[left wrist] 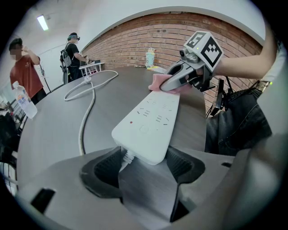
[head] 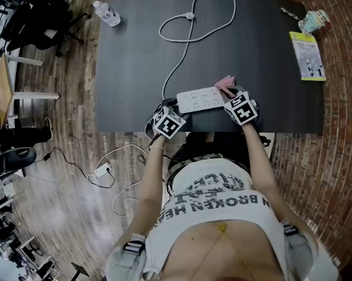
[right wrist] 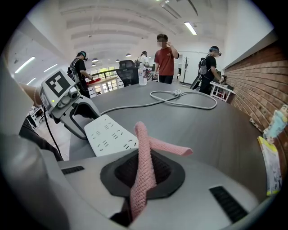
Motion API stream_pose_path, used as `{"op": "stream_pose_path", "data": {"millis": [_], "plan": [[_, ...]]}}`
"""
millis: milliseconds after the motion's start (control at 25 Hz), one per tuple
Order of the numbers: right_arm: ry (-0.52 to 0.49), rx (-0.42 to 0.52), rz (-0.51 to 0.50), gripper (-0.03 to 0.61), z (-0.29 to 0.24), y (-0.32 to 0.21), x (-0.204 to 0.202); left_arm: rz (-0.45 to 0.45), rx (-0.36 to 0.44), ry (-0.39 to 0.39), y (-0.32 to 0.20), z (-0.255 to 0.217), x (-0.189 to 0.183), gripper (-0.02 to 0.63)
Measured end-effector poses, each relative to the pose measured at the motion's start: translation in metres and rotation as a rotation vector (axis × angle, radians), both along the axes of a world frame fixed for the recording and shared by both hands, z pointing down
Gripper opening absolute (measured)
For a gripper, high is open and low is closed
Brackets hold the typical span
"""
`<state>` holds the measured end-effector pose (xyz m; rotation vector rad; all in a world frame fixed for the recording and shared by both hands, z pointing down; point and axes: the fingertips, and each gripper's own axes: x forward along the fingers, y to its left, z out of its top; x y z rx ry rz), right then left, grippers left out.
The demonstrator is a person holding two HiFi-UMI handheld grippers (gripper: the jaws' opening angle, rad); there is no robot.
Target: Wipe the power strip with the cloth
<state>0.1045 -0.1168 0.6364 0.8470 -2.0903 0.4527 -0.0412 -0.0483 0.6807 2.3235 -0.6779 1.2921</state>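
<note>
A white power strip (head: 201,100) lies near the front edge of the dark table (head: 139,57); its cord (head: 182,54) loops toward the far side. My left gripper (left wrist: 143,164) is shut on the strip's (left wrist: 148,117) cord end, one pad on each side. My right gripper (right wrist: 143,173) is shut on a pink cloth (right wrist: 144,161), which sticks up and folds over past the jaws. In the head view the cloth (head: 226,82) sits at the strip's right end, with the right gripper (head: 242,108) over it and the left gripper (head: 168,121) at the left end.
A water bottle (head: 106,13) stands at the table's far left. A yellow-green booklet (head: 307,56) and a small cup (head: 314,20) lie at the far right. Several people (right wrist: 165,54) stand beyond the table. A brick wall (left wrist: 180,40) runs along the right.
</note>
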Motion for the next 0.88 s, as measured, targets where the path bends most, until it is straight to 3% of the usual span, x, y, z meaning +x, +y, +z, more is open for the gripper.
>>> {"op": "stream_pose_path", "data": {"millis": [240, 880], "plan": [[0.009, -0.003, 0.058, 0.017, 0.000, -0.001, 0.023, 0.001, 0.002, 0.004, 0.000, 0.000, 0.001, 0.296], [0.011, 0.012, 0.095, 0.017, -0.001, 0.000, 0.022, 0.002, 0.008, 0.014, 0.002, -0.002, -0.001, 0.296]]}}
